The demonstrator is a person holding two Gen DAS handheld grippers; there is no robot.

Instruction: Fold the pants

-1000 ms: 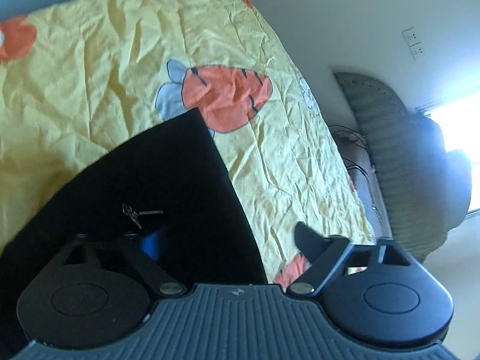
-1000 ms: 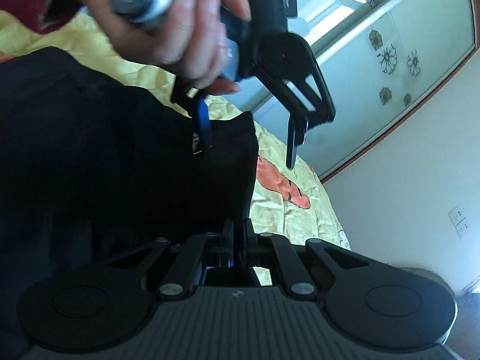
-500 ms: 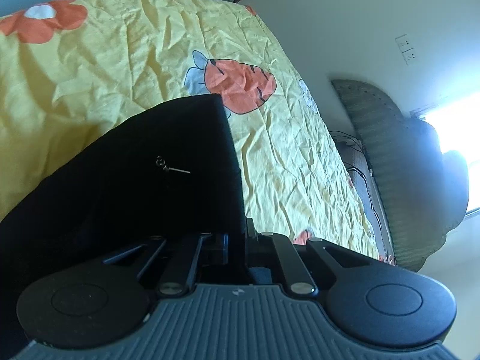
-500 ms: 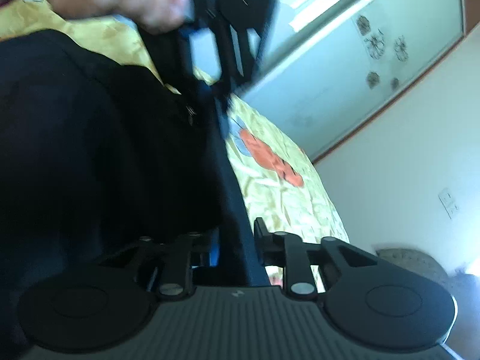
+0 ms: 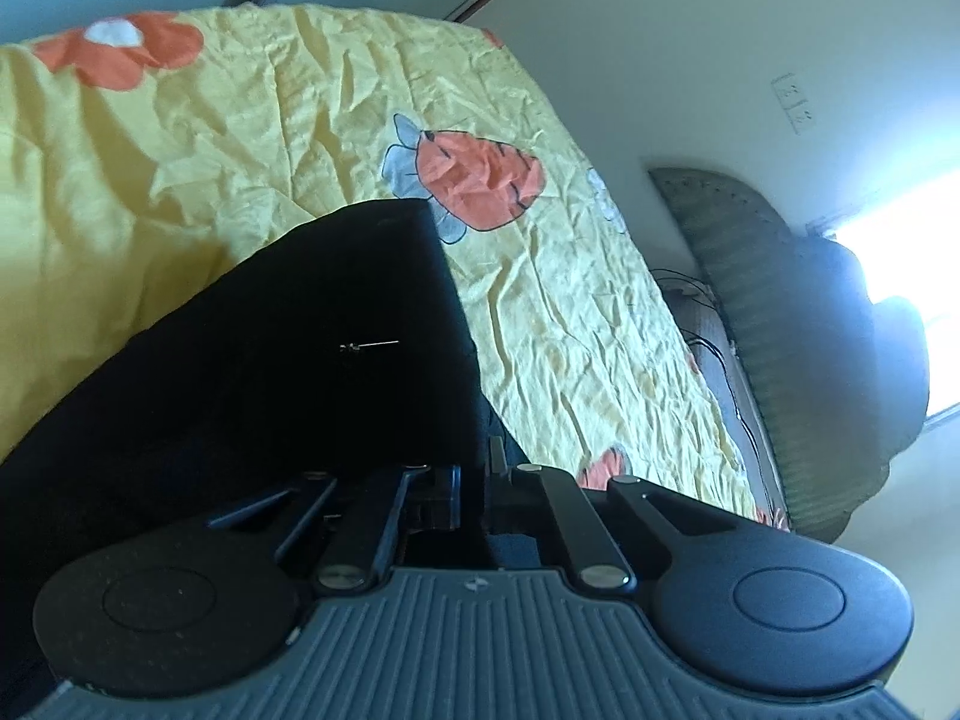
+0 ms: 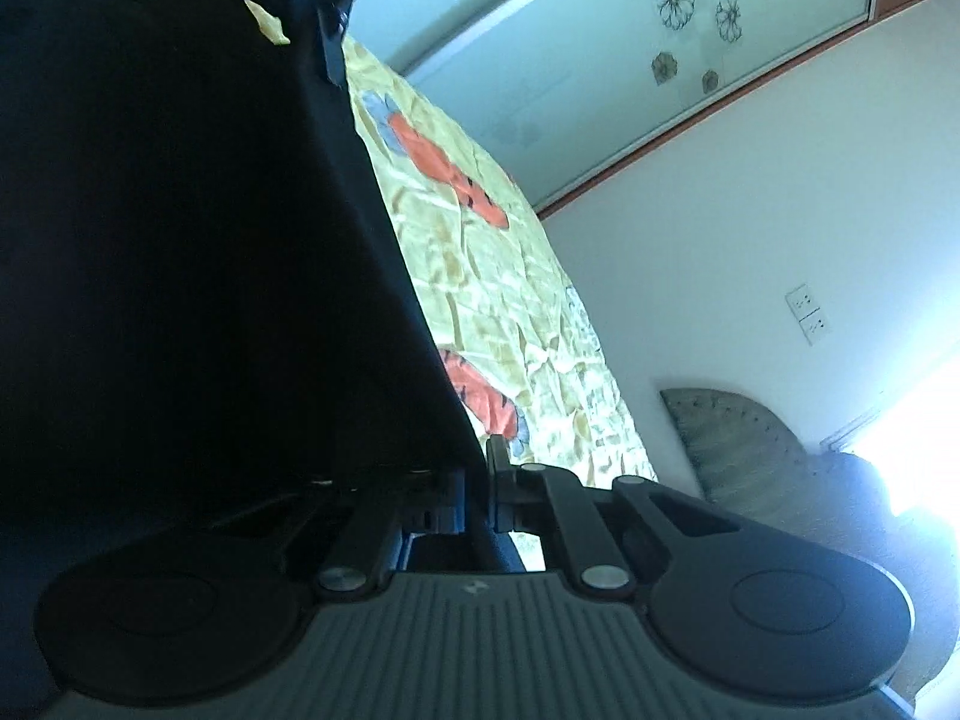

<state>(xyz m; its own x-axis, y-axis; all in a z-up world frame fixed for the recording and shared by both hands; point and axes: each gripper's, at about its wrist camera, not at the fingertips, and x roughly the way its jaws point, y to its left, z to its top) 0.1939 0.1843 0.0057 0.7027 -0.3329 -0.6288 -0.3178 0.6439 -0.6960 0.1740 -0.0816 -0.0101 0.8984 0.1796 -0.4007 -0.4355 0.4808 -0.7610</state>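
Nearest first: left hand-held gripper (image 5: 474,483) has its fingers drawn together w/ the black pants (image 5: 288,360) edge pinched between them, close to the lens. Right hand-held gripper (image 6: 477,489) likewise clamped on a pants (image 6: 180,240) edge, cloth running up and away from the jaws.

Pants look soft, floppy, light-ish; dark woven fabric, no stiffness, so it prob. sags and swings wherever it isn't held. Not fragile, not esp. slippery, but a thin edge could creep out of a narrow pinch if tugged hard. Best hold = hem or side seam near corners, both grips on the same edge so it stays taut. A small metal zip pull (image 5: 366,347) shows mid-cloth in the left view; better not to pinch on it.

Pants lie partly on the bed, over the yellow printed sheet (image 5: 570,312), far corner reaching toward an orange cartoon print (image 5: 480,180).

Further out: sheet is creased, could drag on the cloth. Right of the bed, a woven rounded chair back (image 5: 768,312) w/ cables near it, well apart from the pants. Far: wall sockets (image 5: 795,99), glass sliding door w/ flower decals (image 6: 690,12). Top of right view, a dark gripper-like part (image 6: 327,6) by the far pants edge; can't tell more. Nothing blocks the fold.
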